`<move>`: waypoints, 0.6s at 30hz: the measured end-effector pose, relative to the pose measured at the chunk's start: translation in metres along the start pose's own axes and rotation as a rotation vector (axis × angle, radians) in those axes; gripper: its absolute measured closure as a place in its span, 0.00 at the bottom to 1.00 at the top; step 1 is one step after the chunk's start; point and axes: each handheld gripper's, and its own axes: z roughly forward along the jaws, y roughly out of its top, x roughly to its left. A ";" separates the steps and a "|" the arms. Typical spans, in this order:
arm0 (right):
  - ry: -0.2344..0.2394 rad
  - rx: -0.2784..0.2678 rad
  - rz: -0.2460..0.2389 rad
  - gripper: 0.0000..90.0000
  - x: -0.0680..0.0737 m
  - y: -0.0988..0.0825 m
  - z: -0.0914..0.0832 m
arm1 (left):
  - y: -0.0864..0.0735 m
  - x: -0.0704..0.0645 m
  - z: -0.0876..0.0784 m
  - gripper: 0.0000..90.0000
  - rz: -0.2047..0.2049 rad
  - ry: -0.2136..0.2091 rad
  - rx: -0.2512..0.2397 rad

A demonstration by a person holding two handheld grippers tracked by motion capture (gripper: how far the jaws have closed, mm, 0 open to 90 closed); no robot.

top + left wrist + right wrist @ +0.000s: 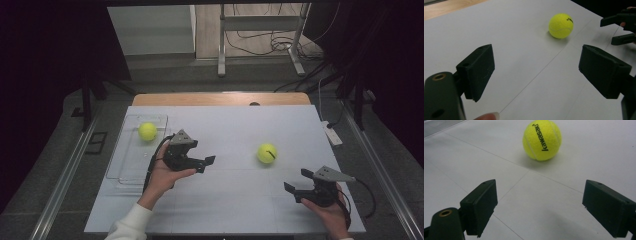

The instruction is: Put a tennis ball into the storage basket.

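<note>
A yellow tennis ball [267, 153] lies loose on the pale table top, right of centre. A second yellow ball [147, 131] rests in a clear plastic tray [125, 172] at the left. My left gripper [205, 164] hovers beside the tray's right edge, pointing right toward the loose ball, jaws open and empty. In the left gripper view that ball [561, 25] sits well ahead of the jaws. My right gripper [298, 180] is at the front right, open and empty, aimed up-left at the same ball [542, 140], which reads "kawasaki".
The wooden table edge [215, 98] runs along the back. A white power strip [332, 135] lies just off the right side. Metal stand legs [221, 55] and cables are on the floor beyond. Bare table surface [235, 200] lies between the two hands.
</note>
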 end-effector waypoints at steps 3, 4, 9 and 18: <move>0.000 0.002 -0.002 0.15 0.001 0.000 0.000 | 0.001 -0.003 0.005 0.16 0.013 -0.008 0.010; 0.000 0.002 -0.002 0.15 0.001 0.000 0.000 | 0.001 -0.003 0.005 0.16 0.013 -0.008 0.010; -0.010 0.004 -0.004 0.15 0.001 0.000 -0.001 | 0.002 -0.005 0.014 0.16 0.017 -0.019 0.019; -0.012 0.001 -0.007 0.15 0.001 0.001 0.001 | 0.002 -0.009 0.018 0.15 0.024 -0.022 0.031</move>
